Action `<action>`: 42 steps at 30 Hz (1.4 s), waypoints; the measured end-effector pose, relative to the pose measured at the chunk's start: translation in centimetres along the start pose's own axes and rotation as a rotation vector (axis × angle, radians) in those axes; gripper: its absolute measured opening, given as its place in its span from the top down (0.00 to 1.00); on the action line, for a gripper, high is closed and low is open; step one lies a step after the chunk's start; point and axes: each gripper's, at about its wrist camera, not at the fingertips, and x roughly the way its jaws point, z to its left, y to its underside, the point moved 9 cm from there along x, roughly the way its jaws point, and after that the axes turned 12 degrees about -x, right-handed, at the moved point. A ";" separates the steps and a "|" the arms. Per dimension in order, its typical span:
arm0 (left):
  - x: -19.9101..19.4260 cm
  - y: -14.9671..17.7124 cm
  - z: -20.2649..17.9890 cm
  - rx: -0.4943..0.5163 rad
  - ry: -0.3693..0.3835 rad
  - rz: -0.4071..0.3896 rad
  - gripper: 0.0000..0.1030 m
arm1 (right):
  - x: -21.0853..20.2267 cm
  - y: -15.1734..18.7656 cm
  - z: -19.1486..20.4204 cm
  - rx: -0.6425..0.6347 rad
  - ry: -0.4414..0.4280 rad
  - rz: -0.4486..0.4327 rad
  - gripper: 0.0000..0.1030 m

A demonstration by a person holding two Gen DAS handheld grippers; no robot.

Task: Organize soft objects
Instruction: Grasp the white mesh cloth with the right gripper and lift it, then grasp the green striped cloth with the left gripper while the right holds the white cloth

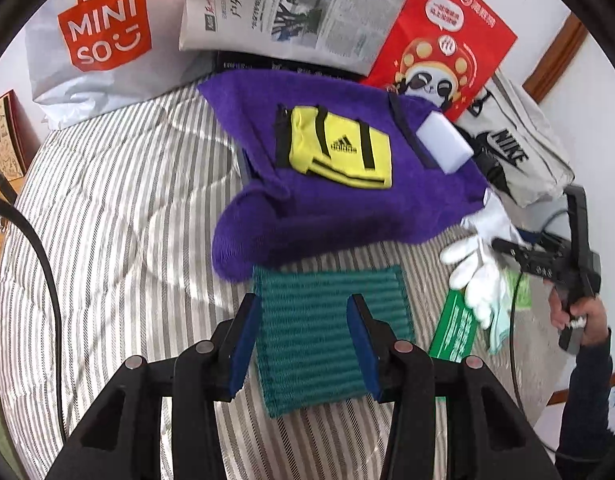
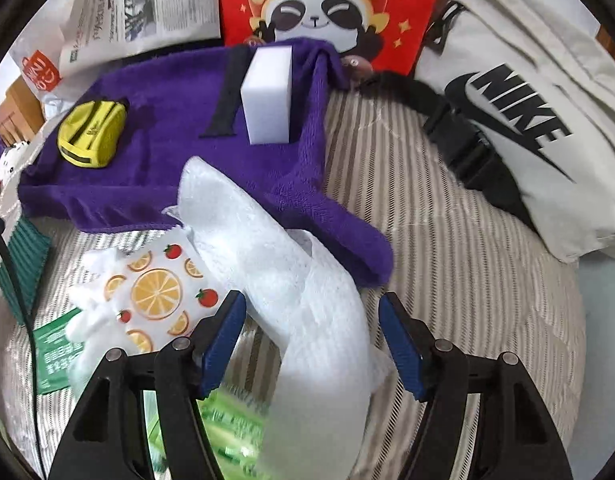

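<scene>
Blue-padded fingers of the left gripper (image 1: 303, 344) stand apart over a green pad (image 1: 331, 332) on the striped bed (image 1: 119, 208). Right gripper (image 2: 313, 344) fingers are apart around a white cloth (image 2: 291, 276), not pressing it. Beyond lies a purple towel (image 2: 171, 120).

Both fisheye views are bright and evenly daylit, with soft shadows under the purple towel (image 1: 327, 200). Straight lines bow toward a dark circular rim. Motion blur smears the white cloth (image 2: 307, 320) and the green packet (image 2: 227, 420) at the bottom.
</scene>
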 end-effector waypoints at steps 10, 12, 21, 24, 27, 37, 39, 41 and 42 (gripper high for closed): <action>0.2 2.5 1.5 -0.015 0.000 0.034 0.58 | -1.0 -0.2 1.5 -0.046 0.009 -0.063 0.87; 0.2 2.8 2.0 -0.034 0.009 0.036 0.58 | -1.6 -0.2 1.7 -0.049 0.011 -0.077 0.88; 0.5 3.7 1.9 -0.071 0.103 0.045 0.46 | -5.5 0.1 2.5 0.015 -0.006 -0.144 0.88; 0.8 3.5 1.3 -0.114 0.172 0.059 0.46 | -6.7 0.2 3.7 0.017 -0.026 -0.161 0.88; 1.1 3.1 1.0 -0.136 0.189 0.055 0.45 | -7.2 0.4 5.4 0.006 -0.064 -0.161 0.88; 1.9 3.1 -1.1 -0.138 0.252 0.084 0.45 | -5.6 0.7 13.9 -0.110 -0.194 -0.130 0.88; 2.1 3.0 -1.4 -0.141 0.262 0.087 0.45 | -5.1 0.6 14.7 -0.109 -0.215 -0.124 0.88; 2.2 3.0 -1.8 -0.136 0.265 0.090 0.45 | -4.4 0.4 15.6 -0.114 -0.242 -0.119 0.88; 2.3 3.0 -2.1 -0.130 0.275 0.096 0.45 | -4.1 0.3 15.7 -0.111 -0.234 -0.115 0.88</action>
